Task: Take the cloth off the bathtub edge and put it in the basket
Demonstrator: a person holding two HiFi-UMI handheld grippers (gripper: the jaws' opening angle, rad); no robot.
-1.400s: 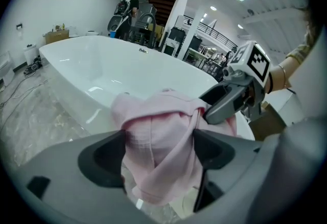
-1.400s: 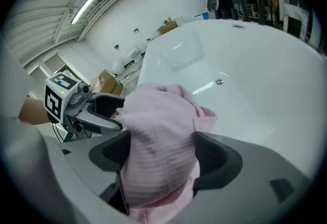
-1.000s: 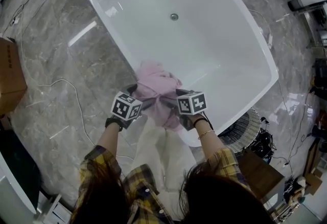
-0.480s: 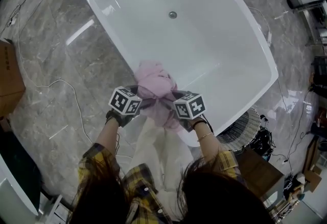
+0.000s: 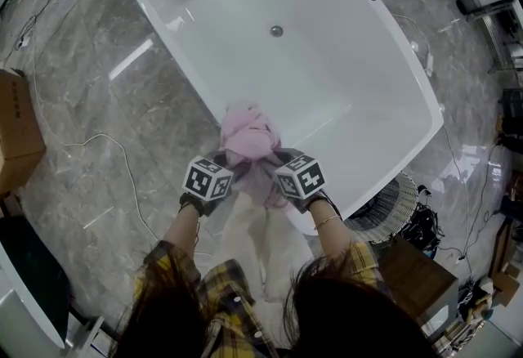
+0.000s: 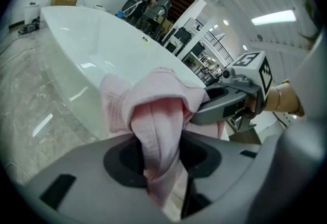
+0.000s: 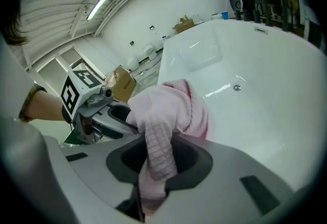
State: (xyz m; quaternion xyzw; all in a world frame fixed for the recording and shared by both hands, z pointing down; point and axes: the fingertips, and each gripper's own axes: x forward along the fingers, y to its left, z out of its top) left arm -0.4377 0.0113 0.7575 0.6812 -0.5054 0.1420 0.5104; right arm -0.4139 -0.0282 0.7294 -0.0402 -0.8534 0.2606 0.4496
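Grey marble floor point(image 5: 122, 103) surrounds a glossy white oval bathtub point(image 5: 327, 78); at its six-o'clock rim sits a bunched pink waffle cloth point(image 5: 248, 138), pinched by the left gripper point(image 5: 227, 160) and right gripper point(image 5: 274, 160), whose jaws have just been closing on its folds

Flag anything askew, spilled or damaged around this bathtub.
Nothing spilled or damaged. The pink cloth is bunched in a heap on the near rim of the bathtub, with the left claw and right claw, both just closing, pinching it. A loose white cable snakes across the marble floor at left.

Yellow plaid shirt point(image 5: 216, 293) and a thin bracelet point(image 5: 324, 220).
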